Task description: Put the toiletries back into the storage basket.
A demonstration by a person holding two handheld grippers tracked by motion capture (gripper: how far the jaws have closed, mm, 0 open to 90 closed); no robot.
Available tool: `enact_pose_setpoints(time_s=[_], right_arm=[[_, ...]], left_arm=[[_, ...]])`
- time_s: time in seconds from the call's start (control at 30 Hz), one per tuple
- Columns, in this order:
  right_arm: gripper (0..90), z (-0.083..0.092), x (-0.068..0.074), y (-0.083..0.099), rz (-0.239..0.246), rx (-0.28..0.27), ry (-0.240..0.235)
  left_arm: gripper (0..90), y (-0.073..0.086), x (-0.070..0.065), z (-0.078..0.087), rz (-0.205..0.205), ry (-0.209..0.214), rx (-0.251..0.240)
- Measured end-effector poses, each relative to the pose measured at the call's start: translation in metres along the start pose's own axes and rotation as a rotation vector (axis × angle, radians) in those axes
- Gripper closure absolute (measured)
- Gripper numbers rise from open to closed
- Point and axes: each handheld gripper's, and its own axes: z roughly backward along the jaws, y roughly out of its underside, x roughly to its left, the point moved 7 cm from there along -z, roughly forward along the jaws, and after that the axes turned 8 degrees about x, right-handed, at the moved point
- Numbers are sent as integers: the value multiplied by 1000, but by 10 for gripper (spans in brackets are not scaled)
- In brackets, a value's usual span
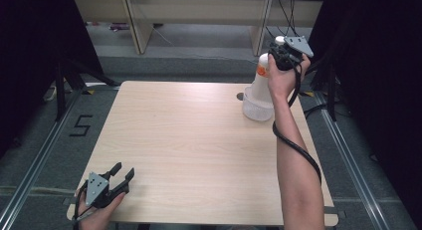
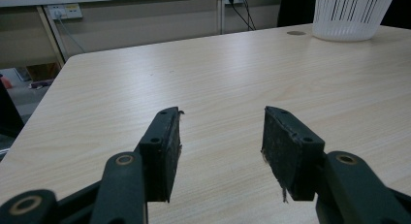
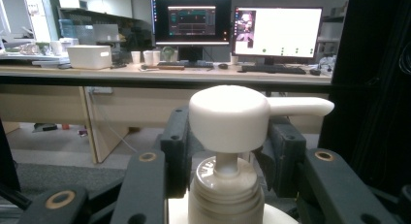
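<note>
A white pump bottle (image 1: 261, 79) with an orange label stands upright at the table's far right, its base down inside a white slotted basket (image 1: 256, 110). I cannot tell whether it rests on the basket's floor. My right gripper (image 1: 283, 55) is shut on the bottle's neck just under the pump head (image 3: 228, 116), one jaw on each side, and the spout points right in the right gripper view. My left gripper (image 1: 122, 172) lies at the near left corner of the table, open with nothing between its pads (image 2: 167, 151). The basket (image 2: 350, 16) shows far off in the left gripper view.
The light wooden table (image 1: 189, 150) has a small round cable hole (image 1: 240, 96) just left of the basket. Beyond the far edge are desk legs and cables on the floor. Black frames stand at both sides. A desk with monitors (image 3: 191, 20) lies ahead in the right gripper view.
</note>
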Motion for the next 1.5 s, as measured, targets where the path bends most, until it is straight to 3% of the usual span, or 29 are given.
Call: enact_pose_setpoints(time_s=[0.57, 1.5], right_arm=[[603, -5, -1, 7, 5, 21, 2], [602, -15, 1, 35, 3, 81, 5]], left_arm=[[476, 0, 0, 0, 1, 1, -2], [476, 0, 0, 0, 1, 2, -3]])
